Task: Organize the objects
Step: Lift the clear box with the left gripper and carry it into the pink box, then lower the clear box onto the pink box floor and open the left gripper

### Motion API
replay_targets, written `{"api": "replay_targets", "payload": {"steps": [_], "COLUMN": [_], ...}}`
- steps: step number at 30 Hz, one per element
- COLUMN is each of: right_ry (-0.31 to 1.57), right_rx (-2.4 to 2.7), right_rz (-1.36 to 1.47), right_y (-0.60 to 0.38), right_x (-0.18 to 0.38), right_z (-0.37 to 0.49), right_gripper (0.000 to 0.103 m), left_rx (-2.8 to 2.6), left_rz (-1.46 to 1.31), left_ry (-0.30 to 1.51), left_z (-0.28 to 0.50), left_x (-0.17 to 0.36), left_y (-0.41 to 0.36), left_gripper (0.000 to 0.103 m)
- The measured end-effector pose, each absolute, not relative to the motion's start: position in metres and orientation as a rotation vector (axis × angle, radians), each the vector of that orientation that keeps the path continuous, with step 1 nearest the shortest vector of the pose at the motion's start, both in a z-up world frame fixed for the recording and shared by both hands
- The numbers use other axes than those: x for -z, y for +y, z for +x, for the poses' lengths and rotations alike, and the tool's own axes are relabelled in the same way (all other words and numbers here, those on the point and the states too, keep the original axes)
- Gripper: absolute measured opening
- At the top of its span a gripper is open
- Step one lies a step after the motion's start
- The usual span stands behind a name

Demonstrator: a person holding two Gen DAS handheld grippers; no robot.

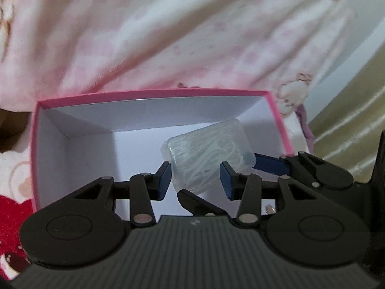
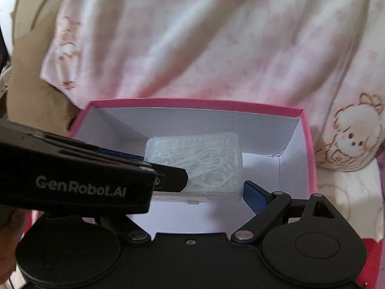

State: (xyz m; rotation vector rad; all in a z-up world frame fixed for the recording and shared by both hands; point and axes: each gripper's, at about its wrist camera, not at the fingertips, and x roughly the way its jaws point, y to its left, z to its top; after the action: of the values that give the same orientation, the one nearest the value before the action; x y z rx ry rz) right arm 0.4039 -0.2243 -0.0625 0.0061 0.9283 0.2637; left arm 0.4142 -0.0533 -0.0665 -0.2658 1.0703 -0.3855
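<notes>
The left wrist view shows the clear plastic case (image 1: 209, 154) of white picks hanging tilted over the white floor of the open pink box (image 1: 154, 92), its long axis running from lower left up to the right. The left gripper (image 1: 196, 177) has its blue pads on the case's two long sides, apparently pinching it. The right gripper (image 2: 197, 187) comes in from the case's far short end with one blue pad against its edge; whether it truly clamps I cannot tell.
</notes>
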Motion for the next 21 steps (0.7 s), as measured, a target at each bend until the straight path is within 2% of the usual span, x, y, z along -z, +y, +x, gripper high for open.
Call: {"api": "replay_targets", "payload": {"steps": [12, 16, 21], "right_ry": [1.127, 1.12, 1.12], "right_rx": [-0.267, -0.271, -0.293], "right_rz": [-0.001, -0.087, -0.146], "right_y": [-0.213, -0.204, -0.199], "right_x": [0.108, 0.105, 0.093], "right_z": [0.448, 0.44, 0.418], "right_gripper": [0.093, 0.093, 0.091], "left_rx": [0.298, 0.287, 0.276], "left_rz": [-0.345, -0.396, -0.454], "left_ry": [1.186, 1.208, 1.246], "left_z": [0.445, 0.445, 0.446], "left_x": [0.123, 0.133, 0.137], "left_y": [-0.059, -0.058, -0.055], "left_gripper": [0.04, 0.041, 0.036]}}
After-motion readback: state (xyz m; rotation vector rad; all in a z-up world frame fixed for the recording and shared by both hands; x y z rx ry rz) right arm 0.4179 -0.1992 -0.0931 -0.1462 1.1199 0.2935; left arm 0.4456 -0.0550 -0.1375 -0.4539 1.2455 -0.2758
